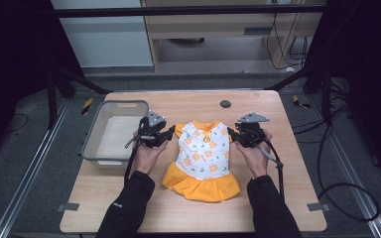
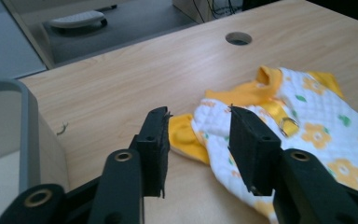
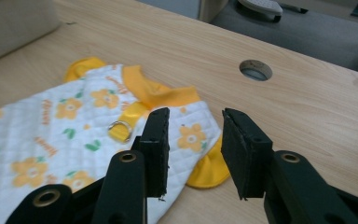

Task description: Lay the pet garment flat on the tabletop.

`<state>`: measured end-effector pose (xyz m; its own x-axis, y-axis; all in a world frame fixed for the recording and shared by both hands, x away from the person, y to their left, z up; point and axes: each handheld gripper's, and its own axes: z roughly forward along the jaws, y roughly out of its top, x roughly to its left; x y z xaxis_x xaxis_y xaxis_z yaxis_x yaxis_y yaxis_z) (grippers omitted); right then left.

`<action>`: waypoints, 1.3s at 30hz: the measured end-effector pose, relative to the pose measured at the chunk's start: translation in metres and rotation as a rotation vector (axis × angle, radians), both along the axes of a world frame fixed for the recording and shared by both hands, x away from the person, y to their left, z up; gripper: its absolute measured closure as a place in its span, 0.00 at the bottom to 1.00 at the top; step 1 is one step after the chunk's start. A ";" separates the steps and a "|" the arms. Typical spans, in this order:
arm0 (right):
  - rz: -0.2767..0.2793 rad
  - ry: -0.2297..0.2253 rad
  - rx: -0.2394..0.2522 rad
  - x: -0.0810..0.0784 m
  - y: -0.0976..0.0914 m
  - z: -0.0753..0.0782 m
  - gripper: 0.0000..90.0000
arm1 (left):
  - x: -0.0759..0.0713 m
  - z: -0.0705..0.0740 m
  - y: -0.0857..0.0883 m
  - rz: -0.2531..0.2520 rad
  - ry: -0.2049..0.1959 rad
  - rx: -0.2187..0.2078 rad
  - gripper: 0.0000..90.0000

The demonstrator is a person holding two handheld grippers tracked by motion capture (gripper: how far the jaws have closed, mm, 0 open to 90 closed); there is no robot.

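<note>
A small white quilted dress [image 1: 204, 153] with orange flowers, an orange collar and an orange skirt lies flat on the wooden table [image 1: 188, 104]. My left gripper [image 1: 171, 132] hovers open just above the dress's left sleeve [image 2: 184, 135], nothing between its jaws. My right gripper [image 1: 231, 133] hangs open over the right sleeve [image 3: 209, 171], also holding nothing. The dress [image 2: 303, 126] spreads to the right in the left gripper view, and the dress [image 3: 65, 126] spreads to the left in the right gripper view.
A grey plastic bin [image 1: 113, 105] stands on the table's left side, close to my left hand; its rim [image 2: 25, 107] shows in the left gripper view. A round cable hole [image 1: 225, 104] lies behind the dress. Cables trail on the floor at the right.
</note>
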<state>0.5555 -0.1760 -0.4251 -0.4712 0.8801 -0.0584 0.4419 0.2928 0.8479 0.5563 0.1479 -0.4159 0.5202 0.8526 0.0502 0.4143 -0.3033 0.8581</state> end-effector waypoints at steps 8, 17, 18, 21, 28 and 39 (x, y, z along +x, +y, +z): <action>0.111 0.017 0.063 -0.063 -0.006 0.008 0.57 | -0.064 -0.006 0.026 -0.122 0.051 0.013 0.51; 0.148 0.061 0.084 -0.110 -0.025 -0.018 0.53 | -0.096 -0.039 0.043 -0.133 0.158 0.016 0.47; 0.143 0.067 0.091 -0.114 -0.026 -0.022 0.53 | -0.098 -0.042 0.043 -0.137 0.163 0.017 0.46; 0.150 0.096 0.117 -0.127 -0.029 -0.036 0.54 | -0.103 -0.047 0.040 -0.150 0.164 0.035 0.47; 0.160 0.157 0.097 -0.142 -0.024 -0.056 0.59 | -0.113 -0.055 0.032 -0.164 0.150 0.039 0.56; 0.174 0.215 0.063 -0.142 -0.012 -0.069 0.71 | -0.110 -0.068 0.024 -0.174 0.213 0.081 0.86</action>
<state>0.4134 -0.1881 -0.4938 -0.6111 0.7836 0.1117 0.5612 0.3294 0.7593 0.4461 0.1715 -0.4839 0.6642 0.7475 -0.0116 0.5187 -0.4497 0.7271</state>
